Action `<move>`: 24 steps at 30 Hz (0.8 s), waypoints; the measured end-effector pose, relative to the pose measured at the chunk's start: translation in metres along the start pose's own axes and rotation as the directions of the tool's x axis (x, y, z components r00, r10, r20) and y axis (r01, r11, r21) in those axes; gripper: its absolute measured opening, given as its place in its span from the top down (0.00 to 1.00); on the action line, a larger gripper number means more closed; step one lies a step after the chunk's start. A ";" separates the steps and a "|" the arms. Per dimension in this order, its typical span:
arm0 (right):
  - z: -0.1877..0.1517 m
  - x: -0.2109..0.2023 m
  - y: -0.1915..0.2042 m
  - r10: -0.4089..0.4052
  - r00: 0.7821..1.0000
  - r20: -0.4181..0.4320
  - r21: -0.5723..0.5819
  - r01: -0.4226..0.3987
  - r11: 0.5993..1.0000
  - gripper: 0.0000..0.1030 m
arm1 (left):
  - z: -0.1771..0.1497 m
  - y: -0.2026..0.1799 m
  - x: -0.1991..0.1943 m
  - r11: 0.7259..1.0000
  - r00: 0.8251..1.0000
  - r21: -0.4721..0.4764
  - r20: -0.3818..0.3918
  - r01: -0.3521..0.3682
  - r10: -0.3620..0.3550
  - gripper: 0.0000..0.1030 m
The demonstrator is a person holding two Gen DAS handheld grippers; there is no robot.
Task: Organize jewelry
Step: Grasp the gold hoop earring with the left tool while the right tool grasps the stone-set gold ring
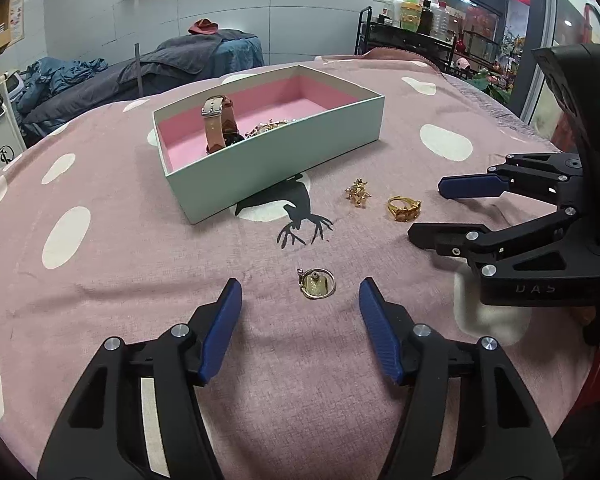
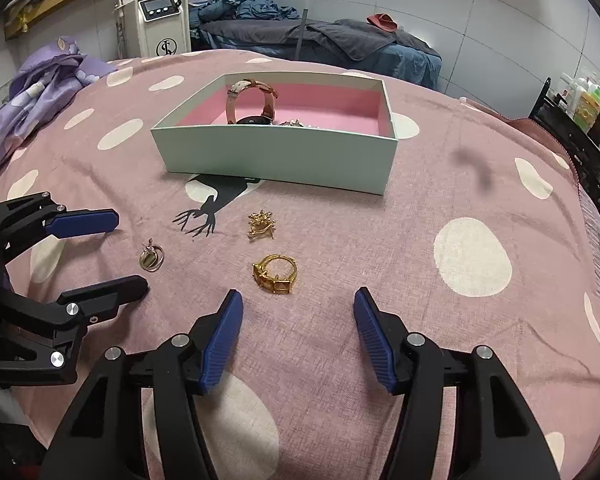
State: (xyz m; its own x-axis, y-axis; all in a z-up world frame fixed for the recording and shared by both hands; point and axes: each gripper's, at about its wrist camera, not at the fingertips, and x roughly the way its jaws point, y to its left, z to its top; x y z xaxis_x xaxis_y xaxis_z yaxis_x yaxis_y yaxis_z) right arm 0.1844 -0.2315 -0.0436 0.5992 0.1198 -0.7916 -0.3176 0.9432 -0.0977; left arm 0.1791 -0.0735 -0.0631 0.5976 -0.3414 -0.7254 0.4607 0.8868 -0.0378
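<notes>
Left gripper (image 1: 300, 292) stood spread wide, nothing between its blue pads, low over the pink spotted blanket (image 1: 120, 272). Round gold pendant (image 1: 317, 284) lay flat just ahead of the gap between its tips. Right gripper (image 2: 298, 300) likewise spread and empty; gold ring (image 2: 275, 273) lay just ahead of its left fingertip, not touched.

Landmark: pale green box (image 2: 276, 156) with pink lining, resting on the blanket. All loose pieces lay on the near side of the box. Small gold brooch (image 2: 262, 224) was nearest the box's front wall, the ring nearer the grippers than that, the pendant off to the left of both. A black deer print (image 2: 208, 216) showed partly from under the box's front wall. Inside the box: a brown-strapped watch (image 1: 217, 124) standing on edge toward the left end, with a gold chain-like piece (image 1: 266, 127) just right of it, largely hidden by the wall.
</notes>
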 end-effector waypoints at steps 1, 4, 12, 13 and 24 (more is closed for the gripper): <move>0.001 0.001 0.001 0.002 1.000 -0.002 -0.001 -0.002 1.000 0.50 | 0.001 0.000 0.002 1.000 1.000 -0.001 -0.002 0.003 -0.003 0.44; 0.005 0.004 0.004 0.004 1.000 -0.008 -0.003 -0.004 1.000 0.53 | 0.004 0.000 0.009 1.000 1.000 0.009 -0.021 0.009 -0.009 0.49; 0.010 0.010 0.006 0.022 1.000 -0.015 0.012 -0.022 1.000 0.68 | 0.009 -0.003 0.016 0.999 0.999 0.025 -0.031 0.037 -0.036 0.66; 0.011 0.010 0.006 0.024 1.000 -0.015 0.013 -0.023 1.000 0.68 | 0.010 -0.003 0.016 0.999 0.999 0.027 -0.031 0.041 -0.040 0.69; 0.011 0.009 0.004 0.046 0.999 -0.003 0.025 -0.046 0.999 0.77 | 0.007 -0.004 0.011 0.999 0.999 0.020 -0.019 0.037 -0.037 0.79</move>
State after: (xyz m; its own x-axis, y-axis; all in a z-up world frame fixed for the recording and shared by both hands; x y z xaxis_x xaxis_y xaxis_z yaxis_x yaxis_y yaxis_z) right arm 0.1966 -0.2229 -0.0449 0.5813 0.1623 -0.7974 -0.3266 0.9440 -0.0460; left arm 0.1889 -0.0832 -0.0662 0.5680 -0.3680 -0.7362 0.4958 0.8669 -0.0509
